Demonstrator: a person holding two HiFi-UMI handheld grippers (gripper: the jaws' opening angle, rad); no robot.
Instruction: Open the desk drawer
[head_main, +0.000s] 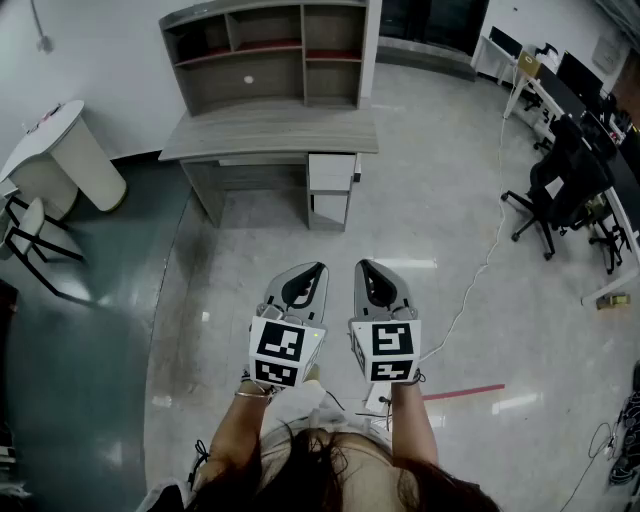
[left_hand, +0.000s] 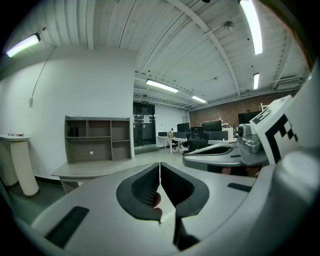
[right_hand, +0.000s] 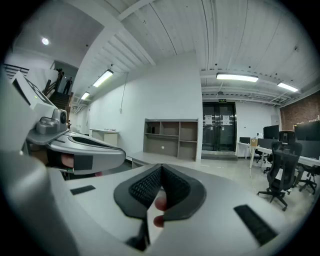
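Both grippers empty. L gripper (head_main: 318, 268): jaws fully together, nothing between. R gripper (head_main: 363, 264): same, pads meeting, nothing held. Held side by side, just apart, tilted slightly down, aimed fwd.

Target drawer (head_main: 332, 172): under right end (head view) of table (head_main: 270, 135), below shelf unit (head_main: 268, 50). Front looks flush, i.e. shut. Well apart from both jaws, bare floor (head_main: 400, 240) between.

Key relation: drawer lies straight ahead, approx on the line between the 2 grippers. Neither clearly nearer, L perhaps marginally. Front's long axis runs left-right across head view and faces the person, so the pull should come back toward them. Handle too small to make out.

Est.: task not started. Approach needed first; jaws must open before any grip.
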